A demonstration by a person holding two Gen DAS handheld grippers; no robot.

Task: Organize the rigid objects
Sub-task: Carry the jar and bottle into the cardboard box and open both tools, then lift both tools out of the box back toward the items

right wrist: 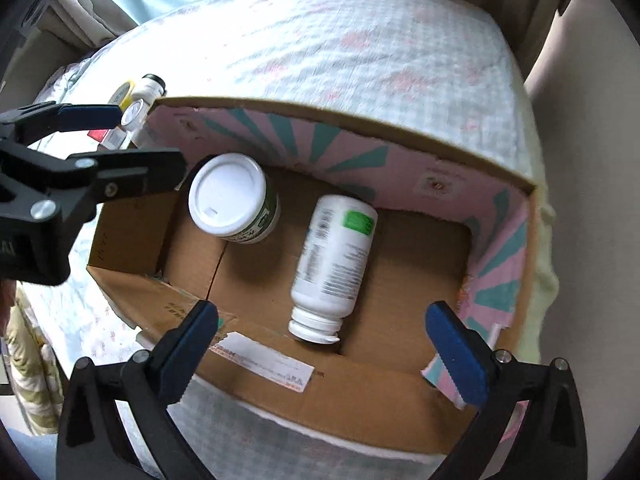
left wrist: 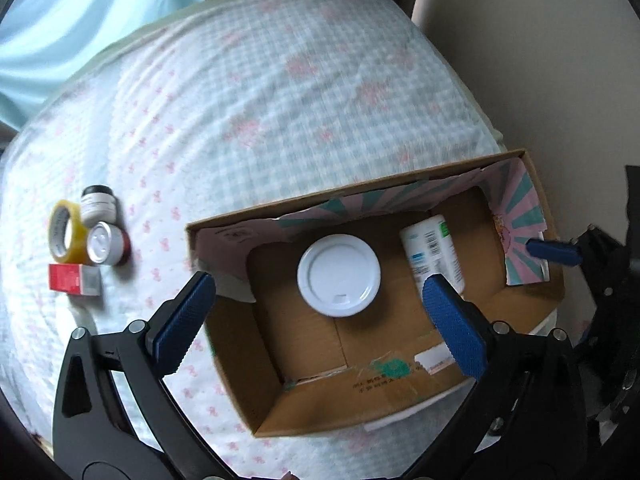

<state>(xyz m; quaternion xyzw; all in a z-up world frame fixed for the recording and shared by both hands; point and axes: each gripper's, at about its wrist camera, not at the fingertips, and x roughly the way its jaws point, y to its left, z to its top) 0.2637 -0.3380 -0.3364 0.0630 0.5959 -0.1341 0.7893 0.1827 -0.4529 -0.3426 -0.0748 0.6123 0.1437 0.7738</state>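
Far left of the left tongs [left wrist: 316,316], tape roll [left wrist: 66,232], two jars and red box [left wrist: 74,279] wait on the bed. Both tongs stand wide open, empty, above the cardboard box [left wrist: 240,360]. Right tongs [right wrist: 322,344] hang over the lying bottle [right wrist: 336,256]; lift clear before reaching left.

Print on the white bottle [right wrist: 334,256] in the cardboard box [right wrist: 360,128] smears, unreadable. The tape roll [right wrist: 122,94], small jar [right wrist: 150,84] and red carton [right wrist: 105,136] sit half hidden behind the left gripper's fingers [right wrist: 88,114]. Bedspread [left wrist: 280,100] pattern blurs.
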